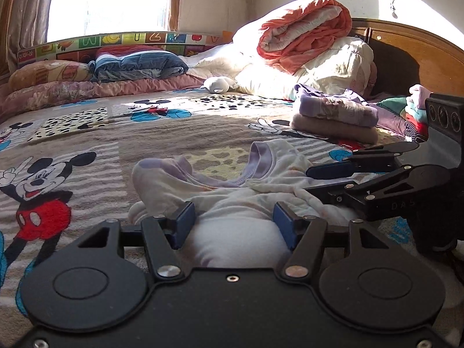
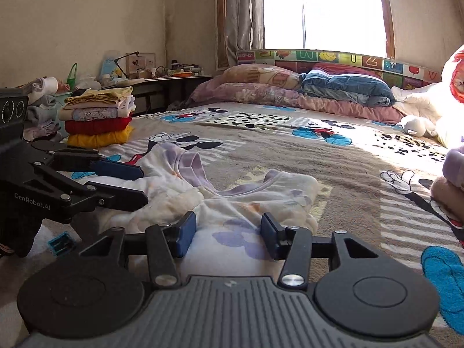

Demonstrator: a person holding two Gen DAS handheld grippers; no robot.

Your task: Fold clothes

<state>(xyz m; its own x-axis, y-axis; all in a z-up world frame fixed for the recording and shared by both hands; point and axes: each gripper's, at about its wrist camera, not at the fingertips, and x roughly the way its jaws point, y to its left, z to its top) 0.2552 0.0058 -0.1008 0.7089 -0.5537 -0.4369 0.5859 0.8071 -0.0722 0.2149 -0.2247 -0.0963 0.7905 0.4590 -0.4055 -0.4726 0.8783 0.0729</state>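
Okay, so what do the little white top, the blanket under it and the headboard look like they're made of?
White top: soft fleecy knit, matte; it slumps in loose folds, with purple ribbed trim at the neck. Blanket: plush fleece probably, fuzzy pile showing in the printed cartoon mice. Headboard: wood or wood veneer, brown with a slight sheen; which of the two cannot be told.

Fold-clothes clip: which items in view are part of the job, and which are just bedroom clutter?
Job: white-and-lilac top, left gripper, right gripper, both open; folded stacks.

Clutter: rolled orange quilt, blue pillow, desk items.
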